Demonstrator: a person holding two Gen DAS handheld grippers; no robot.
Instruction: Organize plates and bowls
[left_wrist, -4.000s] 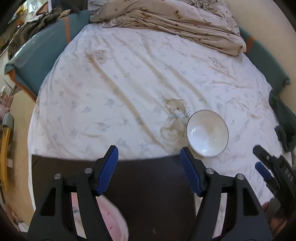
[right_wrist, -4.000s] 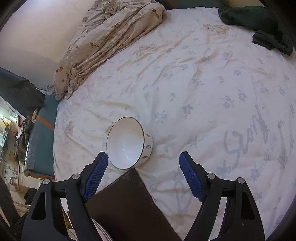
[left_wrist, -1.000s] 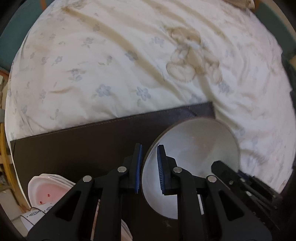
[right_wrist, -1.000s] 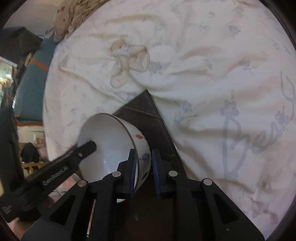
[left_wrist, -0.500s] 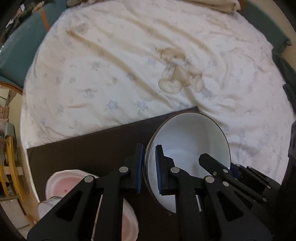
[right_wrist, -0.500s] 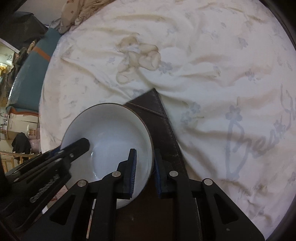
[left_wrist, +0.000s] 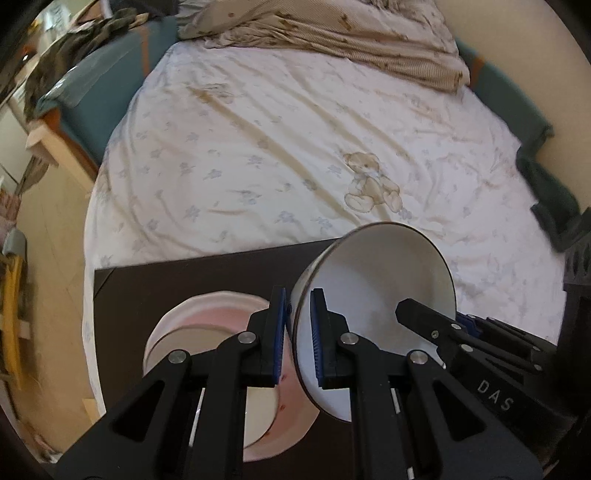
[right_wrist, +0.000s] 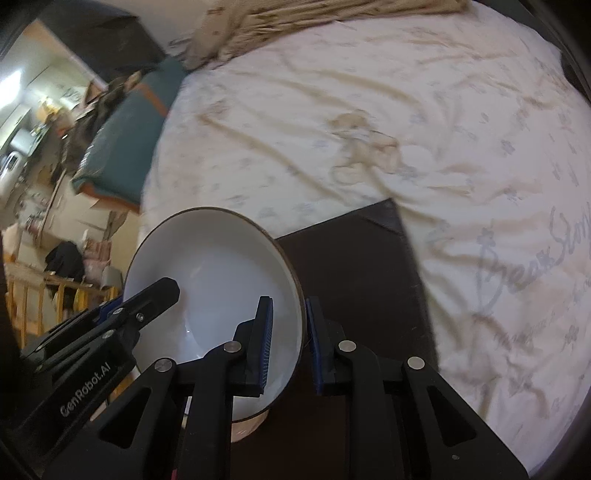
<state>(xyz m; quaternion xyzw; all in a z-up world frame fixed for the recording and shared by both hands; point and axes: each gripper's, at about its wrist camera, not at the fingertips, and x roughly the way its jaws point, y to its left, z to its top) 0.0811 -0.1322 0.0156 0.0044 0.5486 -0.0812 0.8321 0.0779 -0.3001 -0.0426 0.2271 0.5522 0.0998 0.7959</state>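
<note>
White ceramic bowl with a thin brown rim (left_wrist: 373, 295), tilted and lifted clear of the bed, is held by both claws at once. Left claw (left_wrist: 298, 336) is nearly closed, pinching the bowl's left wall between its blue pads; right claw (right_wrist: 287, 341) is nearly closed on the opposite wall. Below and left of the bowl sits a stack of pale pink plates (left_wrist: 207, 325) on a dark brown flat board (left_wrist: 177, 280), which rests on the white bear-print bedsheet (left_wrist: 280, 147). To finish well, level the bowl first, centre it over the stack, lower slowly, and loosen both claws together only once it rests.
</note>
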